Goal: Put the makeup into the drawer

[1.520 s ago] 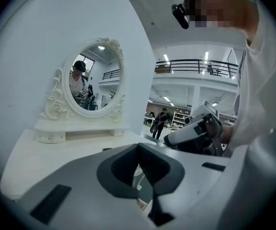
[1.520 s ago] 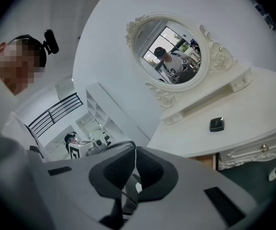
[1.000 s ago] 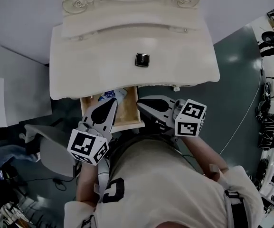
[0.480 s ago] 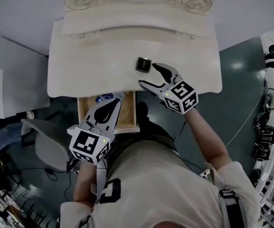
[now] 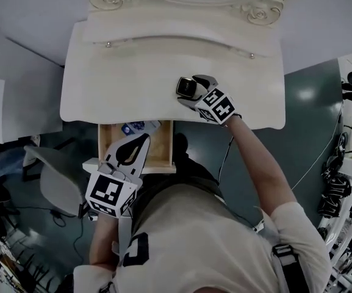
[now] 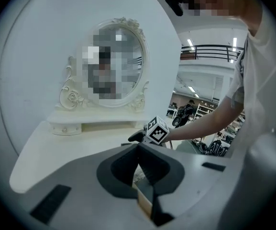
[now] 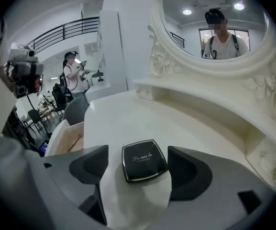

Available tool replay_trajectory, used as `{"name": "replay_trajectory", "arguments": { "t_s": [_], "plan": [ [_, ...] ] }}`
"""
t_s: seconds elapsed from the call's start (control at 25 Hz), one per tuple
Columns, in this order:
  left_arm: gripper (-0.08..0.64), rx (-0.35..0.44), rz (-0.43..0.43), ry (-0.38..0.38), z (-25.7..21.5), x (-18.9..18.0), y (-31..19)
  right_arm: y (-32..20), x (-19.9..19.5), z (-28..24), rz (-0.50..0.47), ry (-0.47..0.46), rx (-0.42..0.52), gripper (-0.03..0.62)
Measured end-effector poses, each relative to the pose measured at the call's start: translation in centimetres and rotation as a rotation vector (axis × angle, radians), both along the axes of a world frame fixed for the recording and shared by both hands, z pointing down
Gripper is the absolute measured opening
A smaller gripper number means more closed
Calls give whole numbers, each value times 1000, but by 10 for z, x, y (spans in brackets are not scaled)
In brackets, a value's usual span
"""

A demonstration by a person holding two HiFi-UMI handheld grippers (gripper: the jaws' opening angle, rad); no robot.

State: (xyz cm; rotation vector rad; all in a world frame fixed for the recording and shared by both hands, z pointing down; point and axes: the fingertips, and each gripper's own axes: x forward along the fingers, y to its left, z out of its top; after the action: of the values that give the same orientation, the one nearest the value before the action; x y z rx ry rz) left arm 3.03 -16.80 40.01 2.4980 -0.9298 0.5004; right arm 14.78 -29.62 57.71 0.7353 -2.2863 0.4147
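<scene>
1. While the compact (image 7: 145,160) lies flat on the white surface (image 5: 121,84) near its front edge, it looks light, stiff and glossy; I judge the lid slippery and the hinge likely to spring if it is dropped.
2. The right hand-held gripper (image 7: 140,170) has just been opening its jaws; they stand spread, one on each side of the compact, not pressing it; the two opposite side edges, taken squarely, seem the best hold.
3. The left hand-held gripper (image 5: 130,151) hangs over the open drawer (image 5: 165,154), jaws pressed together.
4. The drawer sits below the surface's front edge, left of the compact; the way there is bare top, then over the lip and down; a blue-and-white packet (image 5: 136,127) lies at the drawer's back, with room nearer the front.
</scene>
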Motion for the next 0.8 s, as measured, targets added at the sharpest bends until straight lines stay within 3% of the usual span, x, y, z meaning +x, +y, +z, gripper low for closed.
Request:
{"name": "replay_trajectory", "arguments": {
  "t_s": [0.32,0.8],
  "plan": [
    [57,-3,-59,-16,1,-26,9,-8,-1,28,-3,52,-25,351],
    [57,29,-122,8,-8,-64,24,-3,-2,17,120,83,-35,350]
  ]
}}
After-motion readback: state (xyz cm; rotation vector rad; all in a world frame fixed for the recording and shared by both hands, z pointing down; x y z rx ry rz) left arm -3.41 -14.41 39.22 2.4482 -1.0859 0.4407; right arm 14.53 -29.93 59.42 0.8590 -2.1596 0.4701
